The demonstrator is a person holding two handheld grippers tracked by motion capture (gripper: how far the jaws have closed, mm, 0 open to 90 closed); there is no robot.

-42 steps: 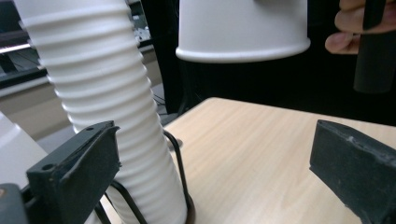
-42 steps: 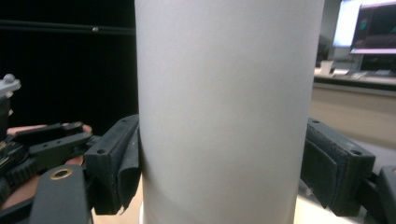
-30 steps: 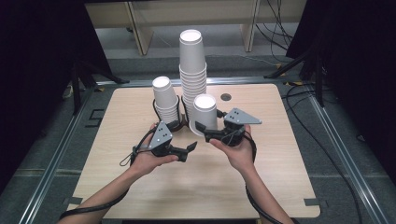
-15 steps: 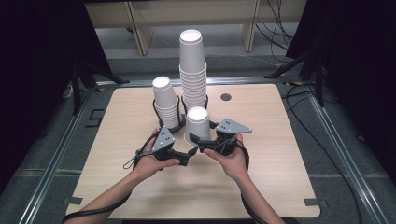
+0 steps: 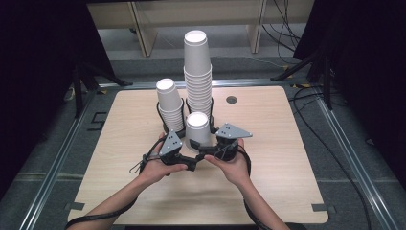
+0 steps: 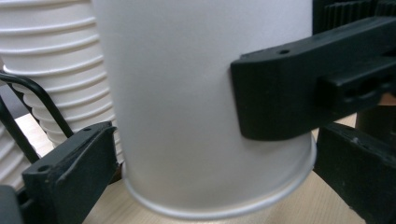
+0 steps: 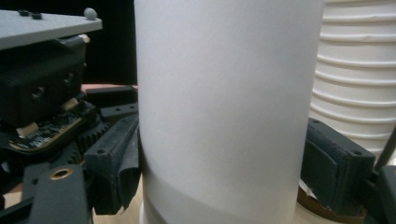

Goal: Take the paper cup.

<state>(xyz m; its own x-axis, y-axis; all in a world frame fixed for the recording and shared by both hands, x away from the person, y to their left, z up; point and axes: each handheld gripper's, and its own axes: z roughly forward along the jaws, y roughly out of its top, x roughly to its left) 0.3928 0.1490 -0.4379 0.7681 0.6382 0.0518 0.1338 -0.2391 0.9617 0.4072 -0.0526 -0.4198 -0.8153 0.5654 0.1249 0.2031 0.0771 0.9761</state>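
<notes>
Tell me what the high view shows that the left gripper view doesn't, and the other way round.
High view alone: the tall cup stack's top, the whole wooden table, both forearms, and the left hand-held gripper. Left gripper view alone: the lone cup's rolled rim close up, with the right hand-held gripper's pad against the cup's wall. Both: the lone upside-down paper cup.

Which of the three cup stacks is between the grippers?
The shortest, front cup stack, nearest the person; the medium and tall stacks stand behind it.

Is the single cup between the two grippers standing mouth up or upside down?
Upside down: the cup narrows toward its closed top, and its rolled rim sits at the bottom, by the table.
</notes>
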